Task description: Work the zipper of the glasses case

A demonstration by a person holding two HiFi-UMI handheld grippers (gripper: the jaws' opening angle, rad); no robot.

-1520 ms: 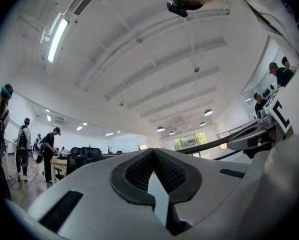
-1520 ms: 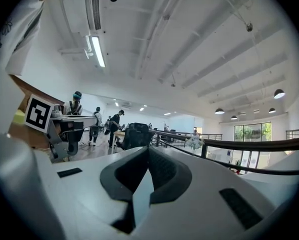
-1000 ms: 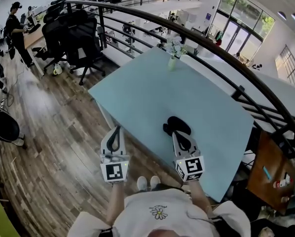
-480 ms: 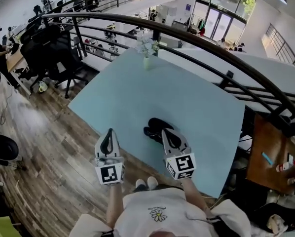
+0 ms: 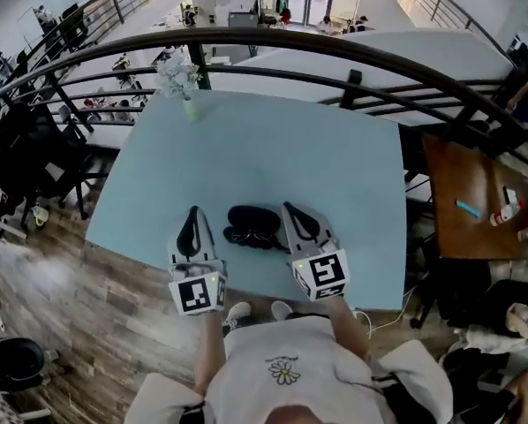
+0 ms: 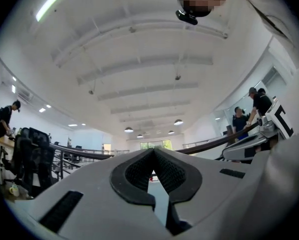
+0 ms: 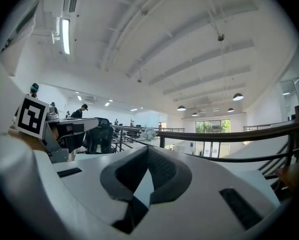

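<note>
A black glasses case (image 5: 252, 220) lies on the light blue table (image 5: 335, 166), close to its front edge. My left gripper (image 5: 192, 210) hovers just left of the case, jaws together and nothing between them. My right gripper (image 5: 287, 207) is just right of it, also shut and empty. Neither touches the case. Both point level, out over the table. In the left gripper view the pads of the left gripper (image 6: 152, 151) meet at the tip. The right gripper (image 7: 147, 149) looks the same in its own view. The case shows in neither gripper view.
A small vase of flowers (image 5: 186, 82) stands at the table's far left corner. A dark curved railing (image 5: 335, 47) runs behind the table. A brown side table (image 5: 467, 193) with small items is at the right; wooden floor (image 5: 61, 263) lies to the left.
The view has swung to face the table squarely. Both grippers moved in over the front edge, the left from above the floor, and now flank the case. Both jaws stayed shut.
</note>
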